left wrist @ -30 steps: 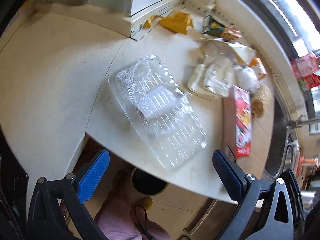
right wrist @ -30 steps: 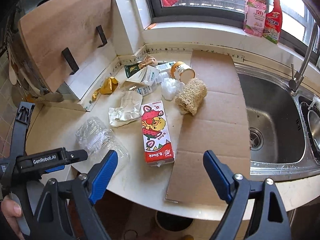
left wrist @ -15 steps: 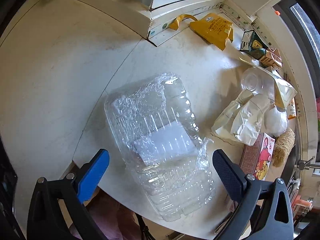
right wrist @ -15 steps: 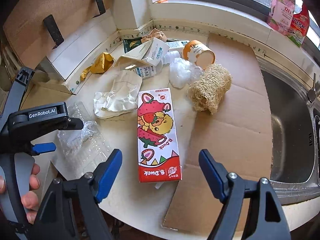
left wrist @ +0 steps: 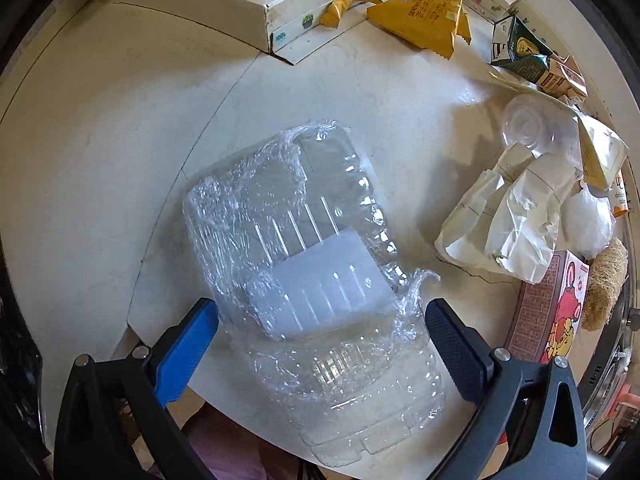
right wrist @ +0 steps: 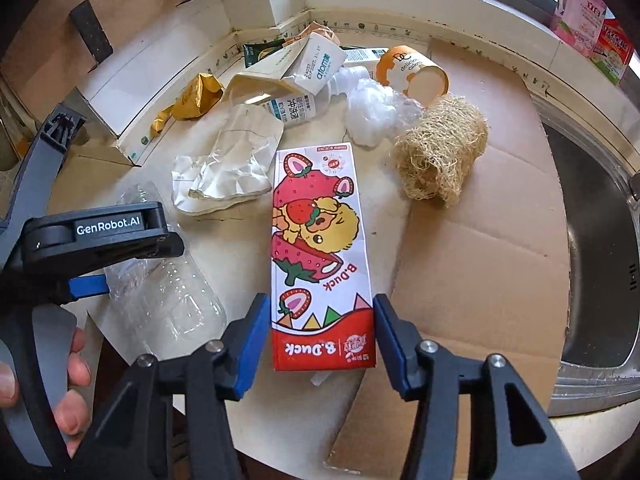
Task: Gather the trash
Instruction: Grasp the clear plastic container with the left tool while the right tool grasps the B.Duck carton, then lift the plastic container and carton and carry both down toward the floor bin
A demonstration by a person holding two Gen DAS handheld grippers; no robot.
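we see the red b.duck carton point(right wrist: 320, 248) lying flat on the worktop point(right wrist: 400, 248), partly on cardboard point(right wrist: 480, 240). our right gripper point(right wrist: 318, 346) has just been closing, its near end between the jaws, pads at its sides. the left gripper point(left wrist: 320, 328) stands wide, straddling a clear plastic tray point(left wrist: 304, 248) at the worktop's edge.

Left hand-held gripper point(left wrist: 320, 332) points straight down, jaws wide apart. Right hand-held gripper point(right wrist: 318, 338) tilted steeply down, jaws just been closing, part-closed. Hand point(right wrist: 60, 392) grips left handle.
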